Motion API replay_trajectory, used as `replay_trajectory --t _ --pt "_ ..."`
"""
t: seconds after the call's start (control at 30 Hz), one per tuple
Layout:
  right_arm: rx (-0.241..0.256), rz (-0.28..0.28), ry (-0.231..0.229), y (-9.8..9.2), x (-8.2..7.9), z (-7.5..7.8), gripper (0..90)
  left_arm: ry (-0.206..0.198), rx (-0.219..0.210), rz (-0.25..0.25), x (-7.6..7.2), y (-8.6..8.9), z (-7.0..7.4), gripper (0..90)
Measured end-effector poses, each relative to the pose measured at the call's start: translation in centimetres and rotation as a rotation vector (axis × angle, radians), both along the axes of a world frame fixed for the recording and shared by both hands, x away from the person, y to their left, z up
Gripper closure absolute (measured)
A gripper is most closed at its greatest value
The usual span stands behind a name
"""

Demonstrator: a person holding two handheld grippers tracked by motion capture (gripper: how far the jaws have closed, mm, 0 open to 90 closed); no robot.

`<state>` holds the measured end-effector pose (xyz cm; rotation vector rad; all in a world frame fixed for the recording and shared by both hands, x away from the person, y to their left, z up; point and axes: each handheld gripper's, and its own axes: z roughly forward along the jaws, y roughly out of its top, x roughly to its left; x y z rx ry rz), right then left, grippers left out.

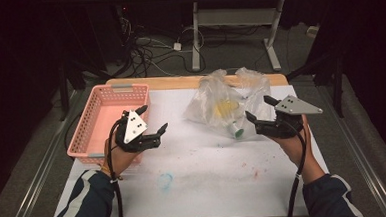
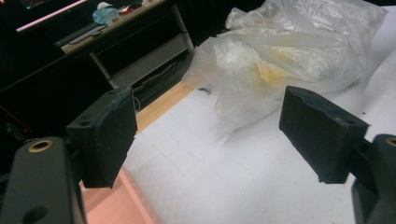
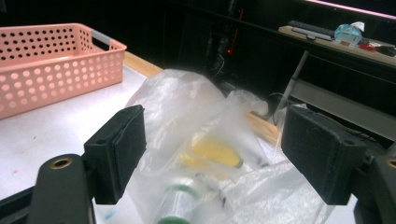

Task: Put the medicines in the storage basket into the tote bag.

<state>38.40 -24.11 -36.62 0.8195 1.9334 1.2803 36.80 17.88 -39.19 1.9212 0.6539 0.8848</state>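
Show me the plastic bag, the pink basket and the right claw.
plastic bag [image 1: 226, 104]: high view, crumpled middle.
pink basket [image 1: 111, 89]: high view, far rim.
right claw [image 1: 257, 108]: high view, midway between its open fingertips.

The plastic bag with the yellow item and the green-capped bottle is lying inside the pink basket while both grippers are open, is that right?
Not quite: the plastic bag lies on the white table, right of the pink basket, as the high view shows. Both the left gripper and right gripper are open.

Crumpled clear plastic bag [image 1: 228, 104] (yellow item inside) on the table's far side
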Motion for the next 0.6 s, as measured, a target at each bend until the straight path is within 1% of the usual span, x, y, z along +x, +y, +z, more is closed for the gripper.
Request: replay_trajectory --t 0.1,0.23,0.3,0.4,0.5,0.6 --pt "-0.009 0.001 0.0 -0.2 -0.4 -0.3 22.1 0.008 -0.005 0.01 0.0 0.5 -0.2 19.0" --pt "-0.013 0.006 0.01 -0.5 -0.8 -0.8 21.7 0.007 -0.002 0.017 -0.3 0.9 -0.4 18.9" --pt "-0.016 0.006 0.013 -0.6 -1.1 -1.0 21.5 0.004 0.003 0.019 -0.6 1.1 -0.5 18.9" --pt "-0.021 0.013 0.004 -0.7 -1.6 -1.3 21.4 0.004 0.004 0.023 -1.1 1.6 -0.6 18.9" --pt "-0.025 0.02 0.01 -0.7 -2.1 -1.6 20.8 0.001 0.002 0.028 -1.5 2.0 -0.8 18.9" --pt "-0.028 0.022 0.007 -0.8 -2.5 -2.0 20.6 0.002 0.01 0.033 -1.9 2.4 -1.2 18.9"
